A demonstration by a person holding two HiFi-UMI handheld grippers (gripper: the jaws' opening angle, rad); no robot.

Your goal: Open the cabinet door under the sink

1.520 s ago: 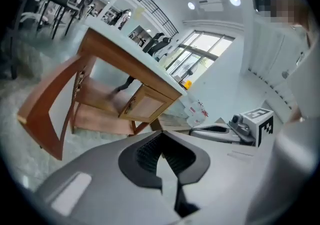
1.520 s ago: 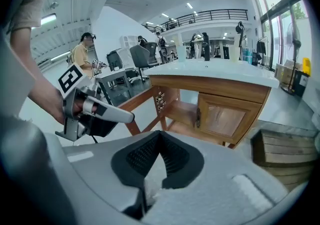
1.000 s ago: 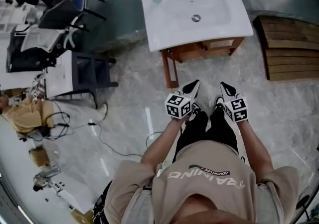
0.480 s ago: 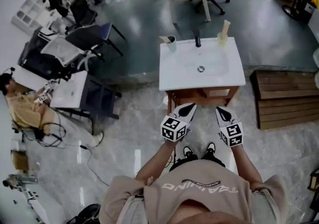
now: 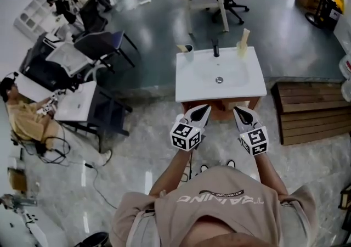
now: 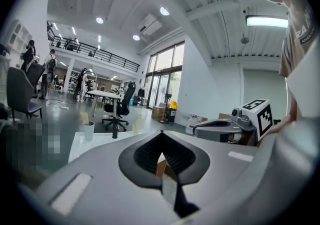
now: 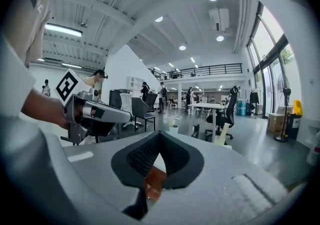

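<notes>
Over the last second you have stepped in and lifted both tools; the left gripper (image 5: pixel 201 112) and the right gripper (image 5: pixel 240 113) now point at the front edge of the white rectangular washbasin (image 5: pixel 192 84), where before they hung well short of it; this looks like the approach, with nothing opened yet. Both pairs of jaws are closed tip to tip and hold nothing; the brown wooden cabinet (image 5: pixel 221 110) under the basin lies just ahead, between the two grippers; its door face and handle are hidden from above, so you will probably need to reach lower.
</notes>
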